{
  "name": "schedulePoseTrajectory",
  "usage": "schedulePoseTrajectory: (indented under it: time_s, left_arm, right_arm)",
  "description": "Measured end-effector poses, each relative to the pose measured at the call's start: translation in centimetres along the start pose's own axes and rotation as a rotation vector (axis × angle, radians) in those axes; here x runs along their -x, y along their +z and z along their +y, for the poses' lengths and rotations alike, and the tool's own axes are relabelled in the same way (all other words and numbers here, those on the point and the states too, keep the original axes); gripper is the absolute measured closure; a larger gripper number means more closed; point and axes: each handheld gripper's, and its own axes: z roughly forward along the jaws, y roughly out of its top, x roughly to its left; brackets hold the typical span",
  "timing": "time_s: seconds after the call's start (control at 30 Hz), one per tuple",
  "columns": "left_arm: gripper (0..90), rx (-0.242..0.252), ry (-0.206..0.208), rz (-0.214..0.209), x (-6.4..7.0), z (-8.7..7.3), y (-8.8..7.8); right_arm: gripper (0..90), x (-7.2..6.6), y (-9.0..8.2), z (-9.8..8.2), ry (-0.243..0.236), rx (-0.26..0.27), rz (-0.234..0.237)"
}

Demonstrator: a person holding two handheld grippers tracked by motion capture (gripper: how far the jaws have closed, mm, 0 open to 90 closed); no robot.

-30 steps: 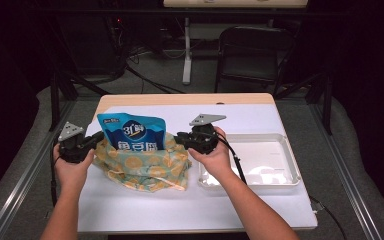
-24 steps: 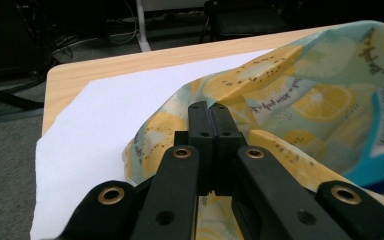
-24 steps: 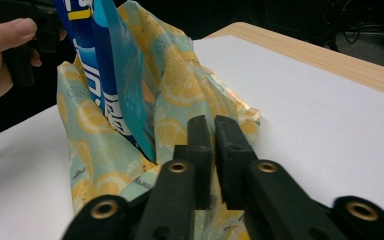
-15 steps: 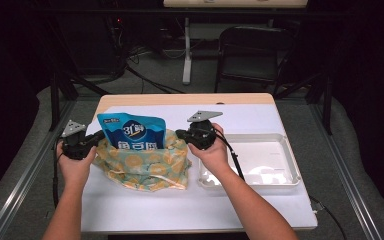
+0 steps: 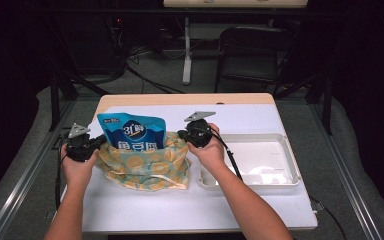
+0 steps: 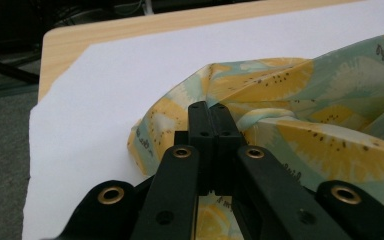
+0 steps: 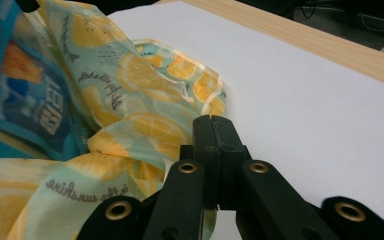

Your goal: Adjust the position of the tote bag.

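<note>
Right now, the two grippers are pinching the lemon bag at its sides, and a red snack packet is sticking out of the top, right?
Almost. The packet is blue, not red, as the high view shows. The rest holds: the left gripper and the right gripper are each shut on the lemon bag at its sides, and the packet sticks out of the top.
</note>
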Motion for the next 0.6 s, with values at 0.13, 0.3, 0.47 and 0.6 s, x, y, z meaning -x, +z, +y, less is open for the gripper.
schedulePoseTrajectory:
  time_s: [0.13,0.3,0.47,0.6]
  left_arm:
    - [90.0,-0.025,0.005,0.004,0.1,-0.2,0.4]
    - [90.0,-0.058,0.020,0.019,0.1,-0.7,0.9]
    - [90.0,-0.080,-0.001,0.016,-0.2,-1.3,1.4]
    - [90.0,-0.102,-0.007,0.009,-0.3,-1.6,1.8]
  right_arm:
    - [90.0,0.2,0.8,-0.3,0.004,-0.024,-0.013]
    - [90.0,0.0,1.5,-0.7,-0.019,-0.060,-0.028]
    - [90.0,-0.3,2.0,-0.9,-0.045,-0.083,-0.029]
    - [90.0,-0.3,2.5,-1.2,-0.041,-0.092,-0.026]
